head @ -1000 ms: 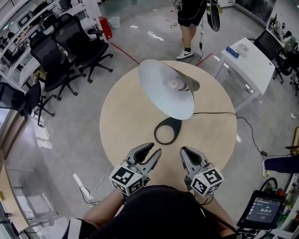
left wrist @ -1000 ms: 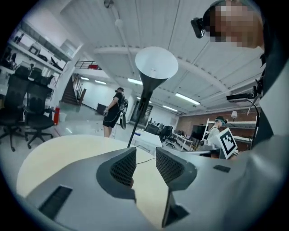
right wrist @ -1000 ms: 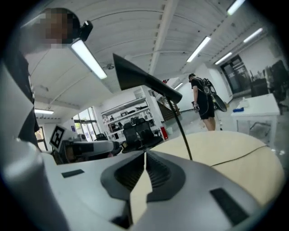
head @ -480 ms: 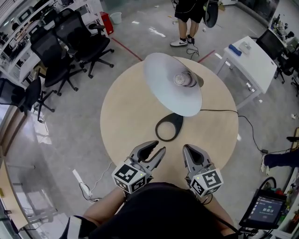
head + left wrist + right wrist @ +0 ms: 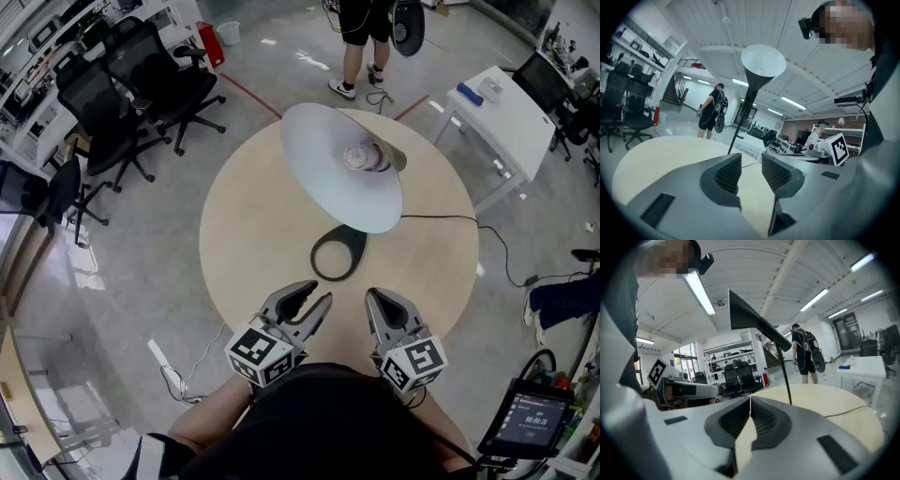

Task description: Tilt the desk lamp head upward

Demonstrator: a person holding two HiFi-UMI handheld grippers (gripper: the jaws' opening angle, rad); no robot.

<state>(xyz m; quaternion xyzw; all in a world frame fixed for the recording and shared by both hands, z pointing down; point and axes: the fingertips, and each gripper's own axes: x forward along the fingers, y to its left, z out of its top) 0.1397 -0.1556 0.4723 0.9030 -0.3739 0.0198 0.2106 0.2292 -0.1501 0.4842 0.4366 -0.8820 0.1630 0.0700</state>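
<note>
Lamp head (image 5: 342, 183) faces up (bulb (image 5: 362, 157) visible). Left tool (image 5: 316, 295) open, empty; right tool (image 5: 373, 298) closed, empty. Park both at near surface (image 5: 253, 220) edge.

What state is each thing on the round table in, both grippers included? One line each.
lamp head: tilted, opening facing upward, untouched
lamp base: flat on the table
cable: lying slack across the table
left gripper: open, empty
right gripper: shut, empty

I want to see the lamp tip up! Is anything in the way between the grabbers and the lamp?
Nothing visible. Only bare table lies between the left gripper, the right gripper and the lamp, whose ring base sits just ahead of them.
</note>
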